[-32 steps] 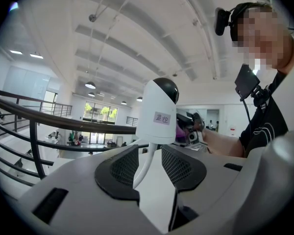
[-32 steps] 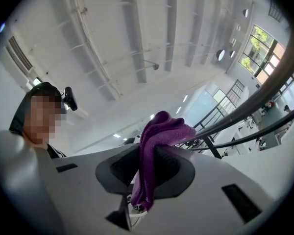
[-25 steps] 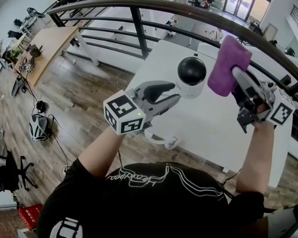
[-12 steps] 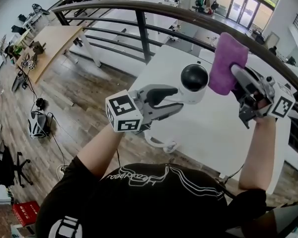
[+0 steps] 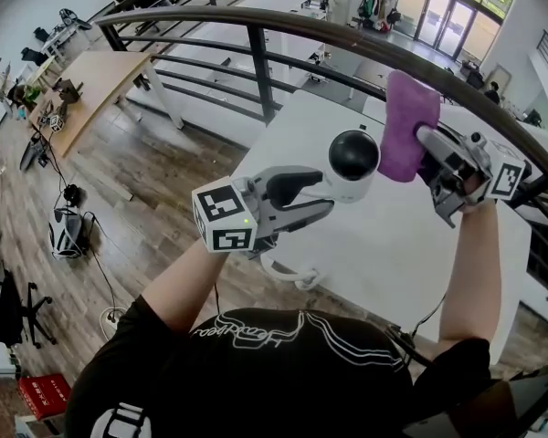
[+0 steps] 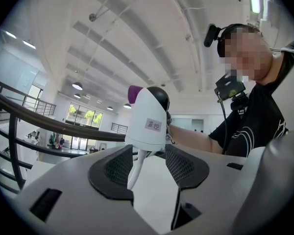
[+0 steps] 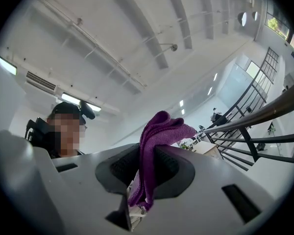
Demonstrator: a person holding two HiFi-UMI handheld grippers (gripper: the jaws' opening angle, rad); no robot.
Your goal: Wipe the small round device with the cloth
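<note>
The small round device (image 5: pixel 352 164), a white body with a black dome, is up in the air over the white table (image 5: pixel 411 245). Its base (image 6: pixel 147 121) sits between the tips of my left gripper (image 5: pixel 324 192), touching both pads while the jaws are opening. Its white cable (image 6: pixel 134 168) runs down between the jaws and loops on the table (image 5: pixel 292 276). My right gripper (image 5: pixel 431 153) is shut on a purple cloth (image 5: pixel 406 126), whose folded end (image 7: pixel 154 146) sticks up past the pads. The cloth hangs just right of the dome, almost touching it.
A dark metal railing (image 5: pixel 256 26) curves just beyond the table's far edge, with a drop to a lower floor behind it. A wooden table (image 5: pixel 87 85) and office chairs stand far below at the left. A person's arms and black shirt fill the bottom of the head view.
Both grippers have moved slightly up and away from me. The cloth has come closer to the device's dome. The left jaws look a little wider apart.
</note>
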